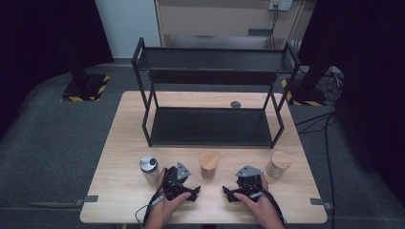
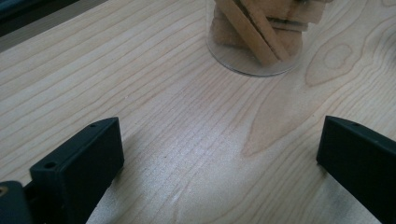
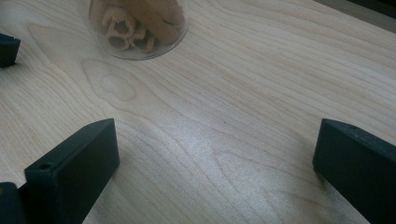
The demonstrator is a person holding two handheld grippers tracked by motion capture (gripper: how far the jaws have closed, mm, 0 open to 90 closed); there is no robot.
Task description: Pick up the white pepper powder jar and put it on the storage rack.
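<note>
Middle jar (image 1: pixel 208 164) unlabelled, between left claw (image 1: pixel 190 192) and right claw (image 1: pixel 230 194); both jaws apart

High view looks down from above; both low, close claw views share the middle jar (image 1: pixel 208 164).

No legible text, label, brand or number is found on any item in the three views. The only sign-like marking is the yellow-and-black hazard striping (image 1: pixel 88 98) on the stand bases on the floor at either side of the desk — a pattern, no wording. The jars and the rack carry no readable print — none can be made out.
</note>
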